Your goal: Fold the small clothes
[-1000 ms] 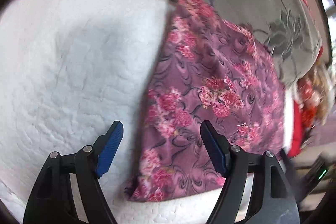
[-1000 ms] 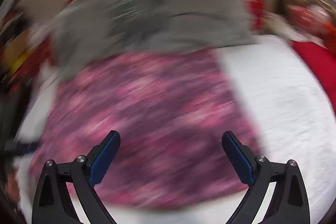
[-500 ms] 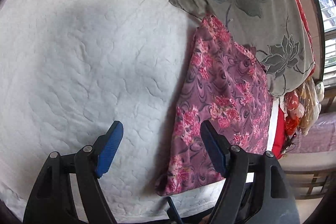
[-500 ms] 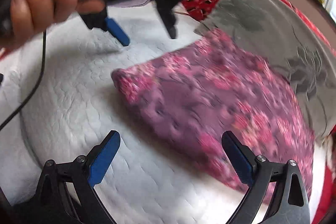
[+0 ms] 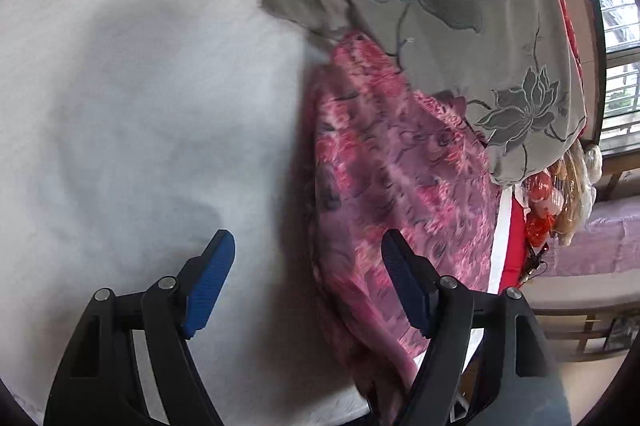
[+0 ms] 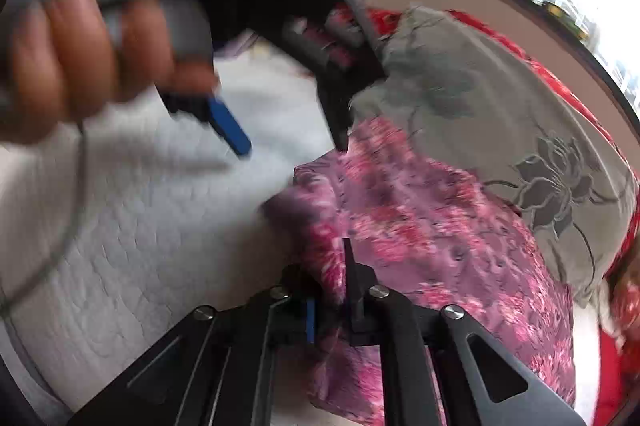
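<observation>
Right gripper [image 6: 330, 306] is pinched tight on the near edge of the pink-and-purple floral garment [image 6: 420, 226], thin cloth bunching between its jaws. That fabric looks light, limp and a little slick, so it should drape and slide rather than hold a crease; corners and hems are the places to grab. Left gripper [image 5: 308, 282] hovers wide open, nothing between its blue pads [image 5: 210, 282], over the white quilted bed cover [image 5: 140, 86] beside the garment's edge. A grey flower-printed cloth [image 5: 460, 6] overlaps the garment's far end.

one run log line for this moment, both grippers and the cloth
left gripper: open, empty, over white quilt | right gripper: shut on pink floral garment edge | fold: not yet made
</observation>
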